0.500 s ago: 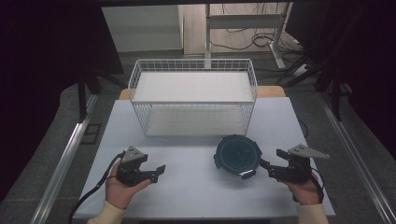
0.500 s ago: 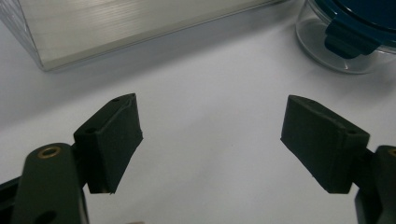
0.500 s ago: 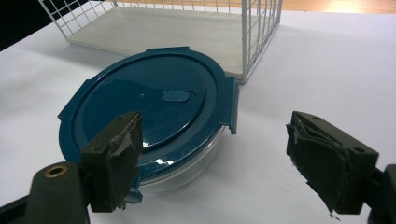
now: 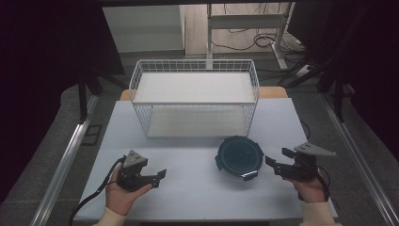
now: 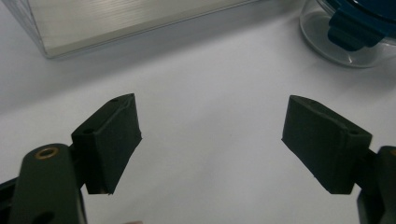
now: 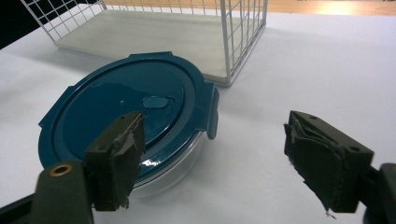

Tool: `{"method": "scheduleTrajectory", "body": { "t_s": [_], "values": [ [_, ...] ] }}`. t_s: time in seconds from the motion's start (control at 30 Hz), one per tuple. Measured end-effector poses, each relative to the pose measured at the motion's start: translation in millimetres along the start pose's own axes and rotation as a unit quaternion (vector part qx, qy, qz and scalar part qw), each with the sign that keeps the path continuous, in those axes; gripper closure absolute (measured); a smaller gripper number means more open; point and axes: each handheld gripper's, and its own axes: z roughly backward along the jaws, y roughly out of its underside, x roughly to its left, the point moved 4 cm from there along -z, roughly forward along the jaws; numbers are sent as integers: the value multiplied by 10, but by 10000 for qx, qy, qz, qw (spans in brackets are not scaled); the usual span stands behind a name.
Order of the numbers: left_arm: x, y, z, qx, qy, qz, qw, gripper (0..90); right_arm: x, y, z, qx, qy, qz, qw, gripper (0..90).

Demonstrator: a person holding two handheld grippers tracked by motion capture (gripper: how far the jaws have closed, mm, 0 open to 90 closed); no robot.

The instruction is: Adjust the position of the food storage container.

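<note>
A round clear container with a dark blue clip lid [image 4: 239,156] [image 6: 135,112] sits on the white table, right of centre; its edge also appears at the top right of the left gripper view [image 5: 355,32]. My right gripper [image 4: 277,162] [image 6: 210,158] is held just right of the container, open, jaws pointing at it with nothing between them. My left gripper [image 4: 160,178] [image 5: 210,140] is held at the front left of the table, open and empty, jaws pointing right over bare table.
A white wire basket [image 4: 141,77] [image 6: 224,42] with a pale board floor stands behind the container at the table's middle back. The white table [image 4: 188,197] ends close to the person's hands. Dark floor and metal rails flank both sides.
The right gripper has edged slightly closer to the container. The left gripper has barely moved.
</note>
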Motion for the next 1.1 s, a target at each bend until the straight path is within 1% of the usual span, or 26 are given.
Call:
{"method": "scheduleTrajectory", "body": {
  "t_s": [0.07,0.13,0.17,0.2,0.23,0.27,0.3,0.33,0.37,0.43,0.5,0.53,0.6,0.63,0.67,0.7,0.73,0.77,0.8,0.83,0.9,0.93,1.0,1.03,1.07,1.1],
  "values": [
    [-15,26,11,43,-36,-11,10000,180,-11,-38,-2,-23,-47,-3,10000,254],
    [-28,44,18,36,-40,-9,10000,182,-13,-57,-10,4,-40,11,10000,287],
    [-26,61,8,39,33,71,10000,183,-18,-69,-18,37,-9,33,10000,305],
    [-26,61,8,39,33,71,10000,183,-18,-69,-18,37,-9,33,10000,305],
    [-23,71,0,73,-4,67,10000,183,-23,-84,-23,75,15,59,10000,322],
    [-21,83,-2,100,-70,-2,9999,182,-26,-102,-28,106,19,79,9999,343],
    [-28,98,-3,113,-74,-35,9999,181,-24,-147,-23,148,-15,71,9999,386],
    [-29,104,-2,127,-55,-37,9999,181,-19,-159,-19,140,-23,70,9999,402],
    [-29,107,-5,121,-34,9,9999,181,-19,-159,-19,140,-23,70,9999,402],
    [-17,101,-21,107,13,81,9999,181,-12,-170,-26,191,-24,78,9998,432],
    [0,113,-52,157,66,119,9998,180,-48,-165,-72,367,111,54,9992,488],
    [0,113,-52,157,66,119,9998,179,-67,-169,-88,399,139,-1,9991,510],
    [18,124,-67,194,33,144,9997,177,-89,-177,-102,425,130,-30,9990,530],
    [27,128,-75,203,22,174,9996,176,-125,-200,-130,463,83,-81,9989,576],
    [27,128,-75,203,22,174,9996,175,-125,-200,-130,463,83,-81,9989,576],
    [25,129,-78,208,19,174,9996,175,-143,-211,-149,511,80,-78,9986,606],
    [22,130,-81,210,29,173,9996,175,-167,-227,-199,624,72,25,9980,657],
    [20,132,-86,214,32,171,9996,175,-167,-227,-199,624,72,25,9980,657],
    [23,135,-91,235,24,157,9996,174,-172,-235,-229,677,49,67,9977,690],
    [28,139,-98,247,4,152,9996,172,-180,-262,-298,831,9,165,9964,759],
    [28,141,-104,264,14,145,9995,171,-182,-291,-347,894,14,217,9958,826],
    [28,141,-104,264,14,145,9995,173,-182,-291,-347,894,14,217,9958,826],
    [28,141,-108,266,-7,145,9995,176,-173,-319,-405,939,8,298,9951,883],
    [30,142,-110,278,-17,137,9995,177,-168,-323,-422,951,33,321,9949,892],
    [32,143,-111,285,-20,132,9995,177,-158,-318,-447,1036,62,362,9939,894],
    [33,143,-107,278,-27,129,9995,176,-163,-295,-489,1149,139,462,9922,894]
  ]
}}
